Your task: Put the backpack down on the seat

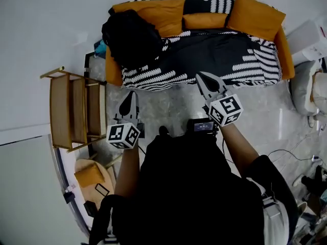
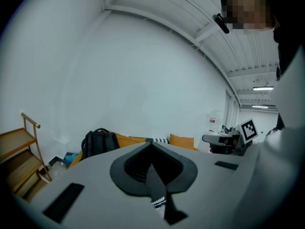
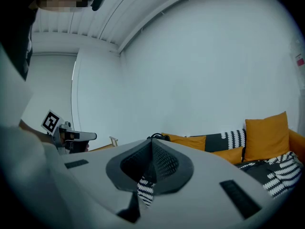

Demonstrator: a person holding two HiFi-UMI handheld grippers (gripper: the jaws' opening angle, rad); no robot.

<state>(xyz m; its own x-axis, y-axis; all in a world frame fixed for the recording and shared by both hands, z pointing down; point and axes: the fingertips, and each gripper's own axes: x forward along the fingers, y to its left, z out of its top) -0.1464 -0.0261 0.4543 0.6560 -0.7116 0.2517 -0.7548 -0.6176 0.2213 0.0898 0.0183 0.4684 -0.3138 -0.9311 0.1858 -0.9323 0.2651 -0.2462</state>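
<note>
Both of my grippers hang in the air above the grey floor (image 1: 171, 103), in front of the sofa (image 1: 219, 47), and neither one carries anything. On my left gripper (image 1: 131, 93) the fingers (image 2: 138, 165) are pressed together, with nothing between them. On my right gripper (image 1: 204, 76) the fingers (image 3: 165, 163) also meet at the tip and are empty; through the small gap under them I see only a piece of the black and white cover (image 1: 255, 68) that lies over the sofa.

The black backpack (image 1: 132, 37) is on the seat at the left end of the sofa. It stands upright there and leans on an orange cushion (image 1: 158, 11) behind it. It is well apart from both grippers; the left one is the nearer and points roughly toward it, while the right one points toward the middle of the seat. More orange cushions (image 1: 254, 15) stand along the back of the sofa.

At my left side a wooden shelf (image 1: 71, 111) stands against the white wall, near the left gripper but not touching it.
</note>
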